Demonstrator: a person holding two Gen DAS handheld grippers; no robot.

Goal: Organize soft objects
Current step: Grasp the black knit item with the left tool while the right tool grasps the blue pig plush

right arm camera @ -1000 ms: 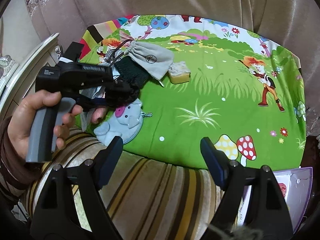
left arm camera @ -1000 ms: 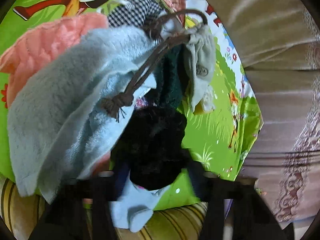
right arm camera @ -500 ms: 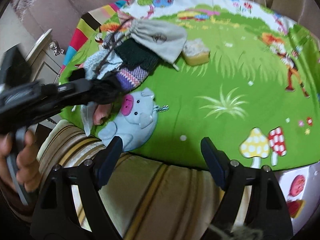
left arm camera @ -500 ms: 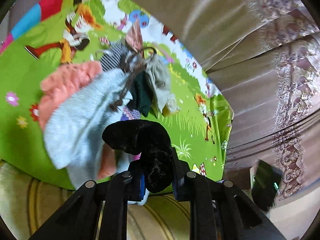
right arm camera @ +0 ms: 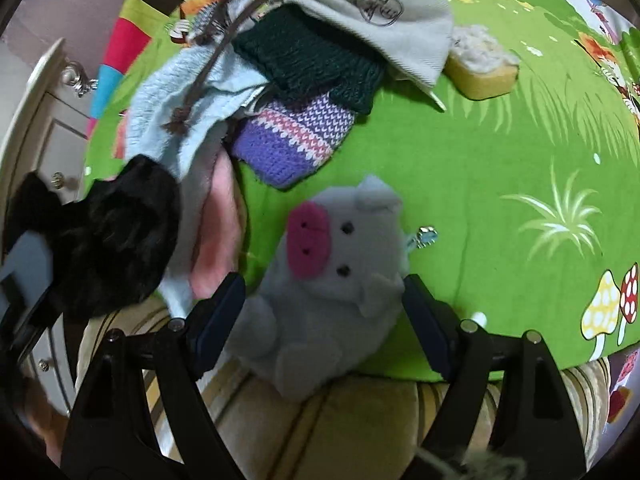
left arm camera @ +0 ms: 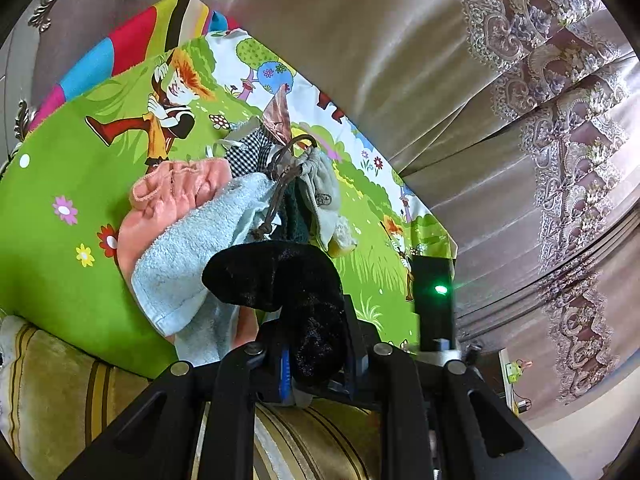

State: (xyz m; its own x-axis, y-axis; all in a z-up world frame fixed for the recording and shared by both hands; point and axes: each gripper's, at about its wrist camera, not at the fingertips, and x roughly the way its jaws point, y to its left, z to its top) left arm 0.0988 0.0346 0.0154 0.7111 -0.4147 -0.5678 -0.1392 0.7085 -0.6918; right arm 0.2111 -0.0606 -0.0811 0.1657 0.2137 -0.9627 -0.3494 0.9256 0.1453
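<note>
While the left gripper (left arm camera: 312,356) stays out of it, pinched tight on a black velvety cloth (left arm camera: 280,280) that flops up and over toward ten o'clock in its own view, the action is over on the right. The right gripper (right arm camera: 324,312) hangs wide open, nothing gripped, with the grey plush pig (right arm camera: 336,276) sitting squarely between its fingers (right arm camera: 218,316) but untouched by the pads as far as I can tell.

So the step in hand looks like a second pick: one soft item secured, the pig lined up. The pig lies at the near edge of the green cartoon mat (right arm camera: 500,152), partly overhanging the striped cushion (right arm camera: 352,420). Its long axis runs from about seven o'clock, where the body is, to one o'clock, where the head is; the pink snout (right arm camera: 310,242) points toward eleven.

Next, I'd say, the jaws need to close across the pig's middle, then lift clear. At eleven to twelve o'clock beyond it sits the pile: purple knit piece (right arm camera: 296,140), dark green knit (right arm camera: 316,64), grey drawstring pouch (right arm camera: 368,20), pale blue towel (right arm camera: 176,100).
</note>
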